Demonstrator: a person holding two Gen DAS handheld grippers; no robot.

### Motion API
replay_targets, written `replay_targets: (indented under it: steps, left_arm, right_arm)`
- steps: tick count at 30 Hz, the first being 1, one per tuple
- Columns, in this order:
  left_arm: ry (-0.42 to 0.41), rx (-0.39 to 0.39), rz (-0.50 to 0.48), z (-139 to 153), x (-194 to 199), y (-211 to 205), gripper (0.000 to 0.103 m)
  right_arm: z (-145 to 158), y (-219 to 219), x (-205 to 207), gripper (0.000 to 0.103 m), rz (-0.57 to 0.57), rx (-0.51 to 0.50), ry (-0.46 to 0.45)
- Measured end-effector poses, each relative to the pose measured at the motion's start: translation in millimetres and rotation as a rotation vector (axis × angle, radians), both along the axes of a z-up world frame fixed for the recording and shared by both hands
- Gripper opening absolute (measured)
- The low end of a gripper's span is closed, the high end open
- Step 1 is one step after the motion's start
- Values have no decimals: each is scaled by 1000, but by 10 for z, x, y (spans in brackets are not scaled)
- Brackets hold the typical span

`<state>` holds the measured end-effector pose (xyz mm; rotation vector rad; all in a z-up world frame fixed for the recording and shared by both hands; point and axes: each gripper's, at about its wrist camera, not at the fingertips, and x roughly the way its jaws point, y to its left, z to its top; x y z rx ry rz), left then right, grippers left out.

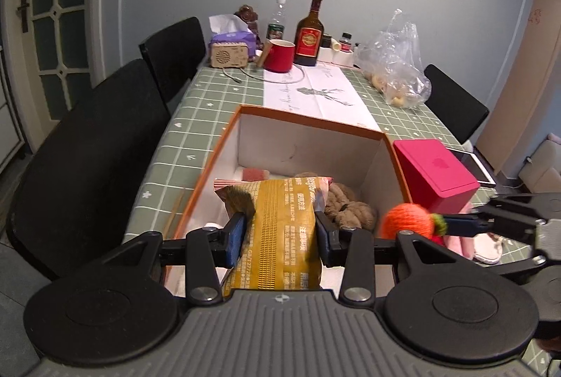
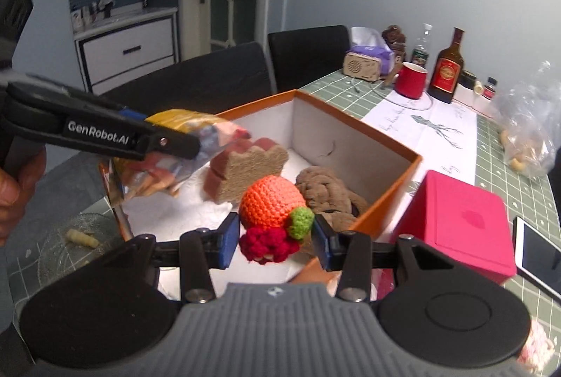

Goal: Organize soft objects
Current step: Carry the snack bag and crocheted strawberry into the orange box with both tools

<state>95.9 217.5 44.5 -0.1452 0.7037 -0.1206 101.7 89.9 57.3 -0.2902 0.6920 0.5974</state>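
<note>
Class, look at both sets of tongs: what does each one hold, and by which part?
The left tongs pinch the yellow snack packet across its middle. The right tongs grip the crochet toy near its green and red lower end.

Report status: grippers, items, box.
Left gripper shut on yellow snack bag, over orange box. Right gripper shut on crochet orange, at box edge. Nothing blocking.

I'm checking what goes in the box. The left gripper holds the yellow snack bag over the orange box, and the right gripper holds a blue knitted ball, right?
Not quite: the knitted ball in the right gripper is orange, as the right wrist view shows. The left gripper does hold the yellow snack bag over the orange box.
</note>
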Motion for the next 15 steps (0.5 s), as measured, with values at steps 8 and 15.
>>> replay_targets:
  steps: [8,15]
  left_arm:
    - [115,-48,-19,-257,211,-47,47]
    - [194,-11,-34,-437,293,-174,46]
  right_arm:
    - [-187,284,127,44,103,-212,-20]
    - [-380,436,318,44,191,-351,76]
